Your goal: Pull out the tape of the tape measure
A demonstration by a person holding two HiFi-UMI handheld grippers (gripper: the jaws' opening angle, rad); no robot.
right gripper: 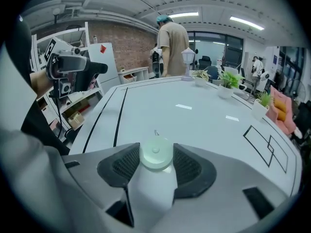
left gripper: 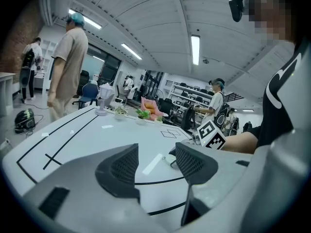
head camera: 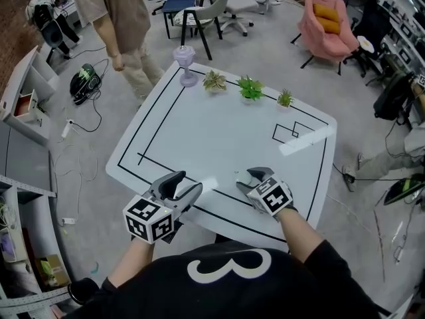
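A round pale green tape measure (right gripper: 155, 155) lies on the white table (right gripper: 204, 125), and my right gripper (right gripper: 155, 152) is shut on it, one pad against each side. Its small metal tape end (right gripper: 156, 132) pokes out ahead, away from the jaws. In the head view the right gripper (head camera: 255, 178) rests near the table's front edge and hides the tape measure. My left gripper (head camera: 189, 188) is just to its left, open with nothing between its jaws. In the left gripper view, the left gripper (left gripper: 156, 155) points at the right gripper's marker cube (left gripper: 212, 134).
A purple lamp (head camera: 186, 64) and three small potted plants (head camera: 250, 88) stand along the table's far edge. Black lines (head camera: 159, 121) mark the tabletop. A person (head camera: 119, 25) stands beyond the far left corner. Chairs and a pink armchair (head camera: 327, 22) are farther back.
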